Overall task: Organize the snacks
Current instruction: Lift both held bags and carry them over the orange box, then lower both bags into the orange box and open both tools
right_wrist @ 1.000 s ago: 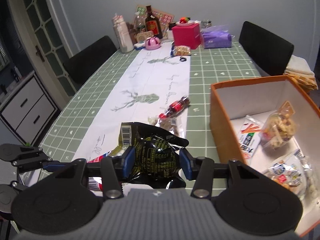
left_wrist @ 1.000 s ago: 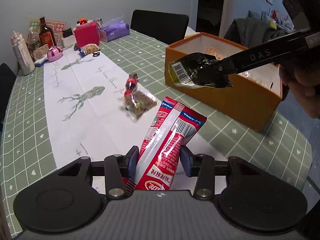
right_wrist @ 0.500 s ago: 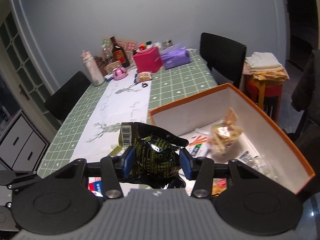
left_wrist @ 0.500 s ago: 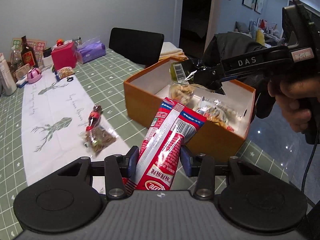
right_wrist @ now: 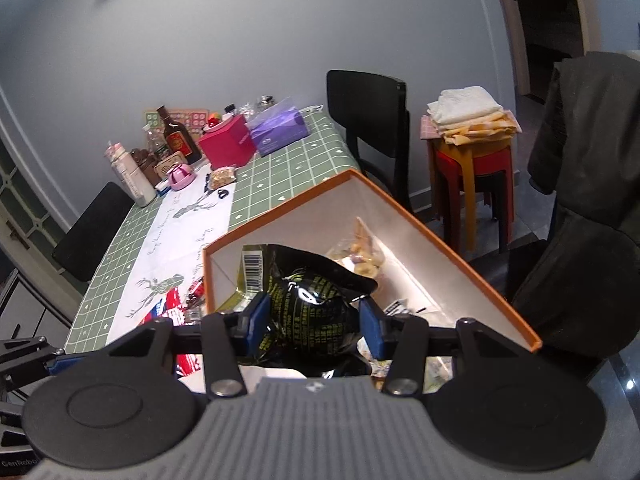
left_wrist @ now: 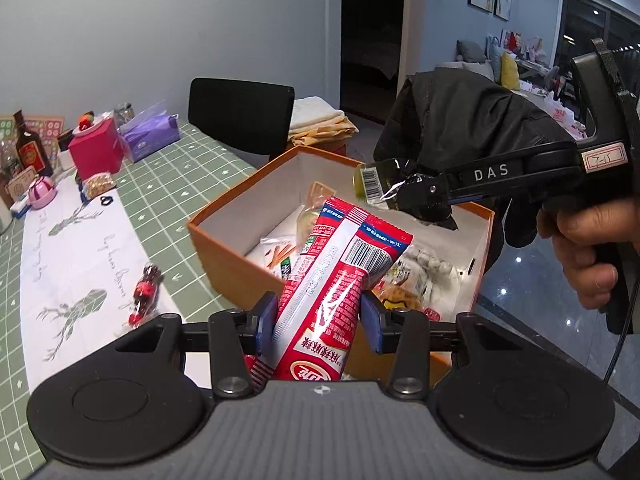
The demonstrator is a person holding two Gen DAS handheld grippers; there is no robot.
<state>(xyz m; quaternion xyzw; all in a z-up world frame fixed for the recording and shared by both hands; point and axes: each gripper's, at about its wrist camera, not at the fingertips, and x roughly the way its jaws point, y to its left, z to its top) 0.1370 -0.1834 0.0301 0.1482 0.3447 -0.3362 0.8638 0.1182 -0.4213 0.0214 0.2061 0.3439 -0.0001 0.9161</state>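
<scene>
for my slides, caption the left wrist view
Left gripper holds a red snack packet over the orange box.

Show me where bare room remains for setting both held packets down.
Inside the orange box, the white floor along the wall nearest the table runner is mostly bare; its far side is crowded with snack bags. On the table, the runner between the small red-topped packet and the pink box is open.
</scene>
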